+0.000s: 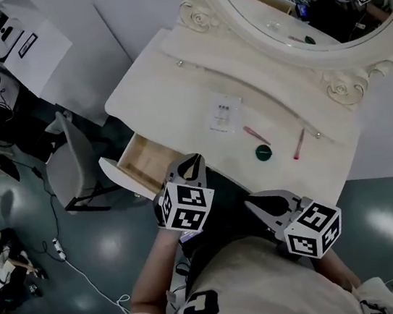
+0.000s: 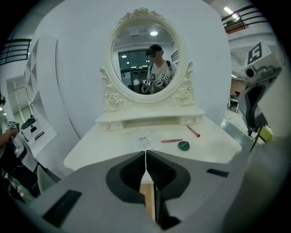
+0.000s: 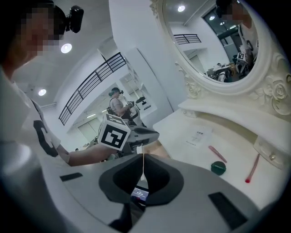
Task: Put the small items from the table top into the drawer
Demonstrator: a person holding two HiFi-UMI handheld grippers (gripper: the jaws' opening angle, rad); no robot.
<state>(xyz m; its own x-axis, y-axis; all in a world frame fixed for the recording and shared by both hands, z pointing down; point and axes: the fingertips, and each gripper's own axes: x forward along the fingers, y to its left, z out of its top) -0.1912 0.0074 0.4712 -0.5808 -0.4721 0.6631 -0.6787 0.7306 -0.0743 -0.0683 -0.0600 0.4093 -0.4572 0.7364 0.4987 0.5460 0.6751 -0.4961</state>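
Dim overhead light; fisheye-warped edges

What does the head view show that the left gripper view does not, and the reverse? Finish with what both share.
Head view only: the grey chair and the floor cable.
Left gripper view only: the mirror's carved top, and the left gripper close up, jaws shut together.
Both: the white table with its packet, pink stick, green lid and red stick.
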